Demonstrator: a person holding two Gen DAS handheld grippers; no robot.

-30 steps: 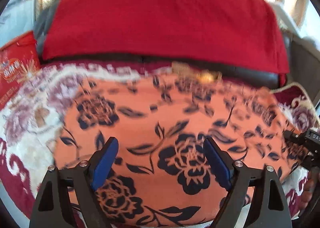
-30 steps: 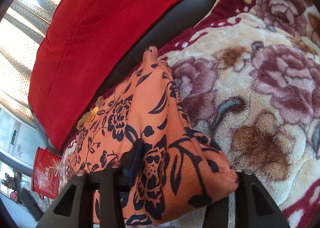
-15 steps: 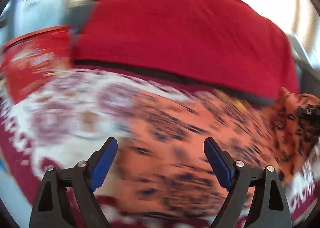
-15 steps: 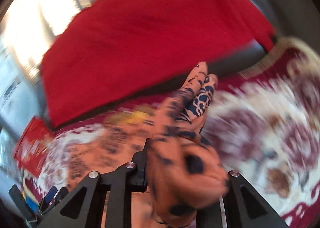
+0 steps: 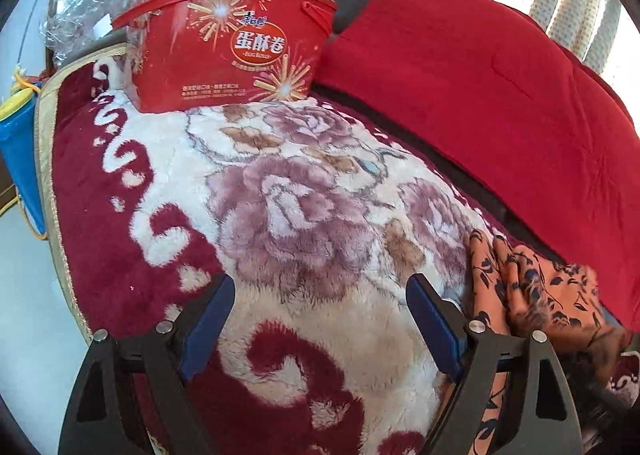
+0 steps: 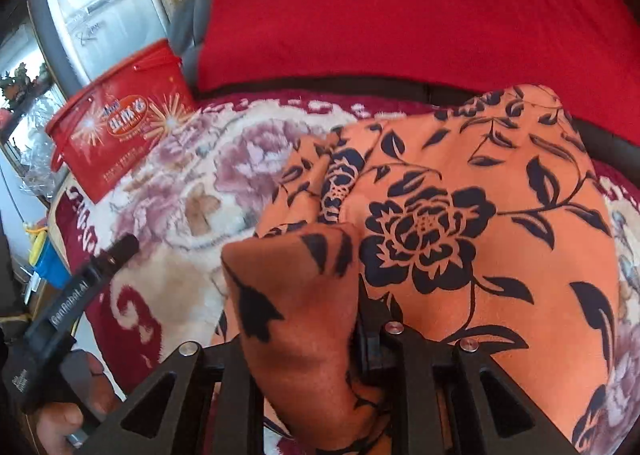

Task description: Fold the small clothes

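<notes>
Right fingers pinch the orange floral garment; left fingers, wide apart, hover beside it.

**Black frames, blue pads**

The left gripper has black triangular finger frames with cut-out windows, silver screws at the joints and blue pads on its inner faces. The right gripper shares the black frames and silver screws. Seen from the right wrist, the left one's black body carries white "GenRobot.AI" lettering, near a hand.
</notes>
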